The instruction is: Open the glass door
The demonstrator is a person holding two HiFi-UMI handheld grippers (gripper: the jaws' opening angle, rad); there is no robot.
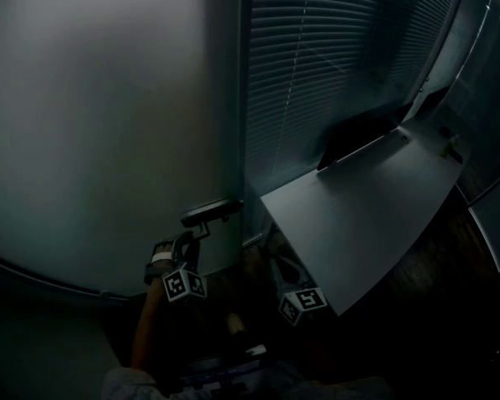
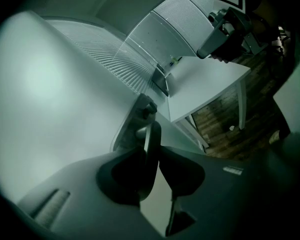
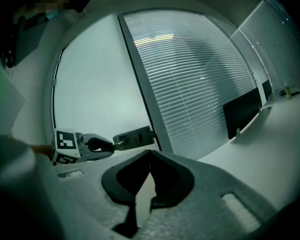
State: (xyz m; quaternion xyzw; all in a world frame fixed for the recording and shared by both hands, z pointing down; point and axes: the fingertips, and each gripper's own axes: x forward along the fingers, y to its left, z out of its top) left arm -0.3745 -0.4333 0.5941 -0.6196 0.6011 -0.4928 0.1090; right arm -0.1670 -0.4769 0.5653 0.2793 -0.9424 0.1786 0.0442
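Observation:
The frosted glass door (image 1: 108, 123) fills the left of the head view. Its dark lever handle (image 1: 210, 212) juts out beside the door frame (image 1: 240, 98). My left gripper (image 1: 187, 238) reaches up to the lever's free end. In the left gripper view the handle (image 2: 151, 139) stands between the two pads of the left gripper (image 2: 152, 154), which press on it. The right gripper view shows the same grip on the handle (image 3: 134, 138) from the side. My right gripper (image 1: 282, 267) hangs lower, near the table corner, and the right gripper (image 3: 150, 156) has its jaws together with nothing in them.
Right of the frame, a glass wall with closed slat blinds (image 1: 333, 57). A pale table (image 1: 375, 215) with a dark monitor (image 1: 358, 136) stands close on the right, its corner near my right gripper. Dark wooden floor (image 1: 450, 307) lies below. The room is dim.

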